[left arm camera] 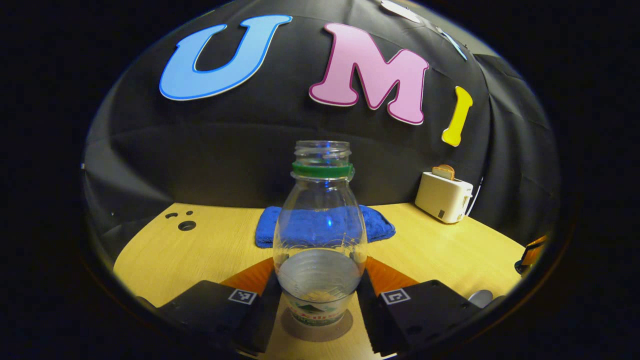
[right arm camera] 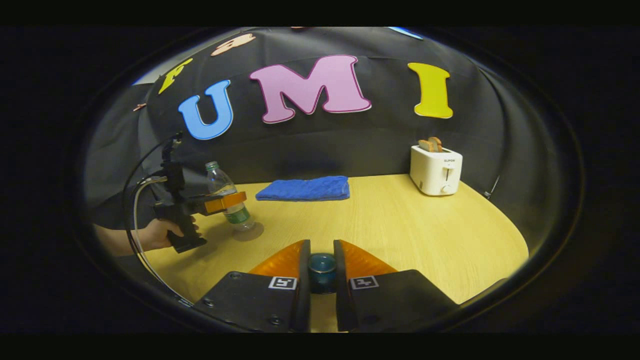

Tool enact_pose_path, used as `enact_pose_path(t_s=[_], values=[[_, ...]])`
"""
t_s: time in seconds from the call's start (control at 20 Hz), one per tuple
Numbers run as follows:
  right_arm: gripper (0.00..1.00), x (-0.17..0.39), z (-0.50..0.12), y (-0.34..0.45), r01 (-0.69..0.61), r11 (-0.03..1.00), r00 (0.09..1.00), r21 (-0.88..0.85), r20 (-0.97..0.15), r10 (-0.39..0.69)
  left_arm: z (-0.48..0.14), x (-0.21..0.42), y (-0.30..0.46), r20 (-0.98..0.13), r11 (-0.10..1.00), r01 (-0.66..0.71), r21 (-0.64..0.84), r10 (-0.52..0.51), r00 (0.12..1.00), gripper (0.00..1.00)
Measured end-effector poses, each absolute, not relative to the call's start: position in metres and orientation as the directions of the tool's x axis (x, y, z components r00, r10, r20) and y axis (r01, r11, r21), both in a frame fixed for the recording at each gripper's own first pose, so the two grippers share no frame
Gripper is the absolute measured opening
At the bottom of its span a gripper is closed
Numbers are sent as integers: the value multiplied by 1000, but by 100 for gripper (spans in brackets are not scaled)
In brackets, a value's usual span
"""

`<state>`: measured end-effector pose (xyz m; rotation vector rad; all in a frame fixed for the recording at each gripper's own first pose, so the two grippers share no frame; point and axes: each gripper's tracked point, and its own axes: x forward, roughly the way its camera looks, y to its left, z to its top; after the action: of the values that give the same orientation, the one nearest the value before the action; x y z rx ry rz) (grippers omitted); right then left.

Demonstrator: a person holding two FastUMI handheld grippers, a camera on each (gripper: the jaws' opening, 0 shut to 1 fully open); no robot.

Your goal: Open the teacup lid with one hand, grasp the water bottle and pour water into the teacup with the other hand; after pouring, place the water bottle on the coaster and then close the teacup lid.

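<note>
Nearest in the right gripper view, the right gripper (right arm camera: 322, 270) pinches a small dark teacup lid (right arm camera: 322, 268), probably hard and slick, so a firm hold on its knob suits. Farther left, the left gripper (left arm camera: 320, 295) seems clamped low on the water bottle (left arm camera: 320, 225), capless and part full, over the coaster (left arm camera: 316, 327). Thin plastic buckles; gentle pressure. Beyond lie a blue towel (right arm camera: 304, 189) and a toaster (right arm camera: 436, 170).

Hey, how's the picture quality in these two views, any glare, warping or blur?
Left gripper view: sharp, the clear water bottle shows small bright glints, fisheye curves the table edge. Right gripper view: evenly lit, the toaster crisp, the lid between the right claw's fingers dim and soft.
</note>
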<state>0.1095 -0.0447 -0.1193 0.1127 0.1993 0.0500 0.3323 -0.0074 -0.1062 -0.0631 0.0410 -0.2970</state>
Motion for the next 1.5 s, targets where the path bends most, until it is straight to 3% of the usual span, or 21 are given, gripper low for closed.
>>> enact_pose_path(t_s=[0.05, 0.3, 0.35, 0.45, 0.5, 0.6, 0.65, 0.8, 0.85, 0.95, 1.0, 1.1, 1.35, 1.5], values=[[24, 110, -121, -41, -44, 993, 978, 113, -197, 66, -110, 333, -6, -38, 955, 288, -76, -291, 956, 75], [19, 114, -127, -27, -70, 991, 974, 112, -206, 92, -110, 333, -8, -22, 953, 295, -62, -297, 955, 77], [29, 115, -127, -26, -72, 991, 974, 112, -207, 94, -109, 333, -9, -21, 953, 298, -53, -299, 954, 78], [24, 117, -126, -27, -73, 992, 974, 106, -207, 94, -111, 333, -10, -34, 954, 296, -45, -297, 954, 80], [29, 117, -126, -27, -72, 992, 974, 106, -207, 93, -111, 331, -9, -41, 957, 289, -37, -291, 956, 80], [29, 118, -126, -28, -69, 992, 974, 106, -209, 90, -108, 328, -10, -42, 958, 284, -28, -285, 957, 93], [24, 118, -126, -28, -67, 992, 974, 106, -209, 88, -108, 325, -9, -41, 958, 286, -26, -287, 957, 95], [29, 120, -127, -26, -67, 992, 974, 109, -209, 89, -105, 313, -3, -49, 959, 281, -27, -282, 958, 95], [24, 121, -127, -24, -70, 992, 974, 108, -209, 92, -107, 309, -1, -60, 961, 276, -29, -278, 959, 95], [24, 120, -127, -21, -77, 992, 973, 104, -208, 97, -108, 294, 3, -72, 961, 273, -41, -275, 959, 95], [29, 121, -128, -20, -80, 991, 973, 103, -207, 100, -109, 287, 4, -79, 960, 276, -49, -279, 957, 95], [24, 123, -128, -18, -84, 992, 974, 98, -204, 102, -113, 271, 4, -90, 957, 283, -69, -288, 953, 95], [29, 129, -133, -11, -94, 992, 976, 80, -191, 108, -123, 235, 10, -115, 955, 285, -81, -293, 949, 95], [24, 135, -137, -7, -103, 993, 979, 53, -171, 111, -123, 206, 18, -111, 956, 272, -107, -283, 953, 95]])
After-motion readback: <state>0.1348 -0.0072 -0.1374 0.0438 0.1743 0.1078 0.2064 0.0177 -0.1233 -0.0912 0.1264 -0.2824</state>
